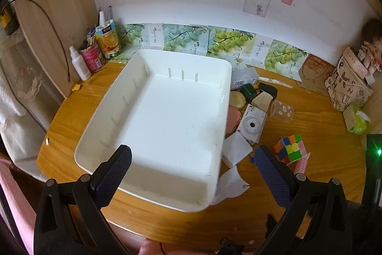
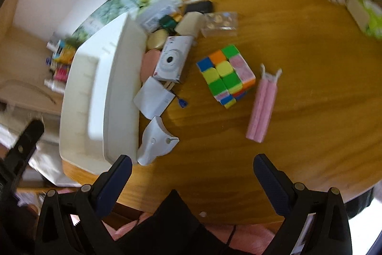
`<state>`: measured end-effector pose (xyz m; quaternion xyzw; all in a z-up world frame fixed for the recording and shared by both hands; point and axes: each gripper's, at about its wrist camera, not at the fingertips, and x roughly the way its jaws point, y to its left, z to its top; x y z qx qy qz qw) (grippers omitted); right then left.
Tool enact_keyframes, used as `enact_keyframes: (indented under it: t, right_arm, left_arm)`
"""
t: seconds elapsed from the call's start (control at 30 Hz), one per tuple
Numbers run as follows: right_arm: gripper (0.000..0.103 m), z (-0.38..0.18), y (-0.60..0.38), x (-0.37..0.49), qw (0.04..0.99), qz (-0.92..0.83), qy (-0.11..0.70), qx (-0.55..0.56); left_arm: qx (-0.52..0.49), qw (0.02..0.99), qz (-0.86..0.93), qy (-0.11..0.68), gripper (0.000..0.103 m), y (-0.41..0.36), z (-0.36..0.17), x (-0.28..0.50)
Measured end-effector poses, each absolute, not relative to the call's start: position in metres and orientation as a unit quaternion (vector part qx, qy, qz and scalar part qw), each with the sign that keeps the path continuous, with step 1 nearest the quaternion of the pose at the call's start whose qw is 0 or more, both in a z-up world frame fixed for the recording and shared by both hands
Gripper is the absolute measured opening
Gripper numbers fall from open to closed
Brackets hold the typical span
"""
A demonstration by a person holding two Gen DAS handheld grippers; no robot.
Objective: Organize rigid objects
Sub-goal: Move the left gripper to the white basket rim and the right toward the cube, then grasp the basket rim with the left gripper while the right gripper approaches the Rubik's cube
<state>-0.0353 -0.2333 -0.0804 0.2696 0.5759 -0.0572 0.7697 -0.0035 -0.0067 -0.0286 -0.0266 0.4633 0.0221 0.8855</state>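
Observation:
A large empty white bin (image 1: 164, 121) lies on the wooden table, seen also in the right wrist view as the bin (image 2: 119, 97). My left gripper (image 1: 191, 157) hovers open over its near edge, holding nothing. Right of the bin lie a white toy camera (image 1: 250, 124), a colourful puzzle cube (image 1: 290, 148), a gold round tin (image 1: 237, 97), a green box (image 1: 248, 91) and white card pieces (image 1: 236, 149). My right gripper (image 2: 192, 165) is open above bare table, near the cube (image 2: 224, 73), the camera (image 2: 172, 59) and a pink twin-tube packet (image 2: 261, 106).
Bottles and cans (image 1: 95, 51) stand at the back left corner. A patterned bag (image 1: 348, 83) and a green tissue pack (image 1: 357, 121) sit at the right edge. A clear plastic cup (image 1: 281, 109) lies on its side. Bare wood (image 2: 310, 51) spreads right of the cube.

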Motion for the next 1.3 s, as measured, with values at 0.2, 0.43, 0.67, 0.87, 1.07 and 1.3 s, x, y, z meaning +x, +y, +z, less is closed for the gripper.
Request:
enact_keyframes:
  t: [0.2,0.43,0.67,0.87,1.07,1.3]
  right_arm:
    - [0.102,-0.102,-0.227,-0.034,0.728,-0.070,0.569,0.375]
    - [0.102,-0.109,-0.220,-0.029,0.725,-0.119,0.541,0.409]
    - [0.102,-0.107,-0.229,-0.021,0.761,-0.200,0.483,0.386]
    - [0.102,-0.106,-0.231,-0.010,0.792,-0.231,0.452,0.339]
    - [0.102,-0.107,-0.228,-0.003,0.822,-0.251,0.448,0.246]
    - [0.102,-0.121,-0.236,0.002,0.836,-0.246,0.449,0.197]
  left_arm:
    - [-0.021,0.881,0.028,0.472,0.102,0.037,-0.029,0.010]
    - [-0.014,0.858,0.026,0.513,0.099,0.093,-0.047,0.025]
    - [-0.005,0.827,0.021,0.562,0.092,0.140,-0.071,0.043]
    - [-0.023,0.783,0.023,0.621,0.078,0.175,-0.102,0.062]
    - [-0.030,0.752,0.026,0.657,0.061,0.190,-0.130,0.073]
    - [-0.048,0.726,0.029,0.686,0.033,0.191,-0.146,0.076]
